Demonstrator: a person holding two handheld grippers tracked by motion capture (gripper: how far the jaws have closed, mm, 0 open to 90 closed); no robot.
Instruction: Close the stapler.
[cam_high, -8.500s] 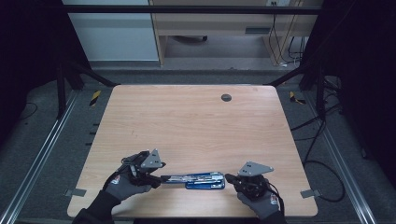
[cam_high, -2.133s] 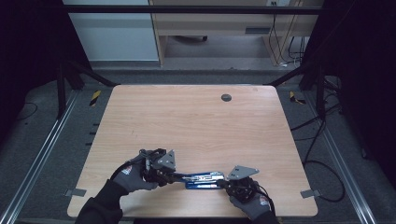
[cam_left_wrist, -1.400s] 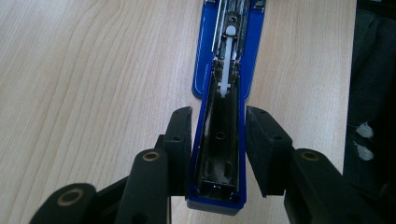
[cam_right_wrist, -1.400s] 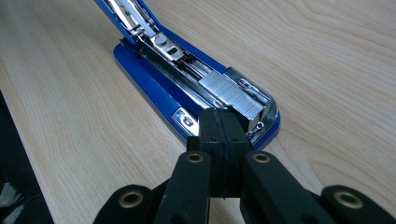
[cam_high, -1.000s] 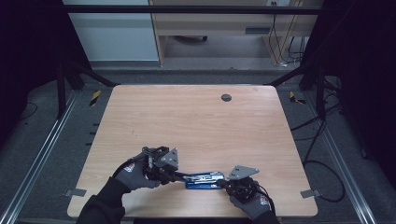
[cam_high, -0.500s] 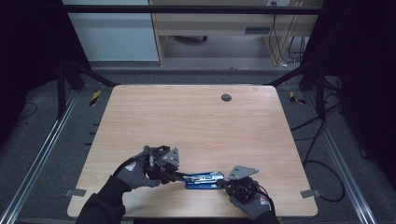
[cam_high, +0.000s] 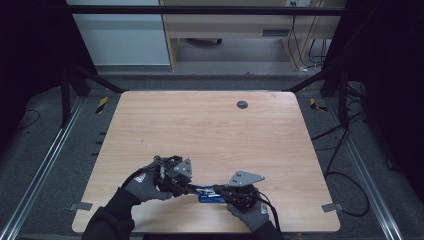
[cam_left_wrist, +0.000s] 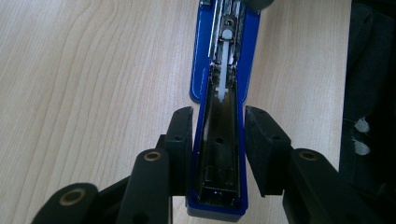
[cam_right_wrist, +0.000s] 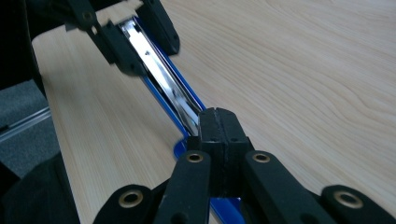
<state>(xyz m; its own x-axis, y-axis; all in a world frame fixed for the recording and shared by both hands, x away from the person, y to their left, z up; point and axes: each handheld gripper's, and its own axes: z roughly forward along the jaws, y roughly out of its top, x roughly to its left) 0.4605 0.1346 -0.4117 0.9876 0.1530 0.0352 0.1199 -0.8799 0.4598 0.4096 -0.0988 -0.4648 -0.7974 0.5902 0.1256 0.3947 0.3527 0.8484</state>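
Observation:
A blue stapler (cam_high: 210, 196) is swung open near the table's front edge, its chrome staple rail (cam_right_wrist: 159, 70) bared. My left gripper (cam_left_wrist: 218, 116) is shut on one half of it, a pad on each blue side, and holds that end off the wood. My right gripper (cam_right_wrist: 218, 114) is shut, pads pressed together, with its tips against the rail where it meets the blue base. Whether it pinches a thin part there I cannot tell. In the high view the left gripper (cam_high: 192, 189) and right gripper (cam_high: 220, 190) sit close together, each in a gloved hand.
The wooden table (cam_high: 225, 135) has a round dark grommet (cam_high: 242, 104) at the back. The front edge lies just below both hands. Metal frame rails (cam_high: 45, 165) run along both sides, and cables (cam_high: 345, 175) trail on the floor at the right.
My right gripper has slid left along the stapler toward the left gripper, staying shut. The left gripper has kept still with its hold on the stapler.

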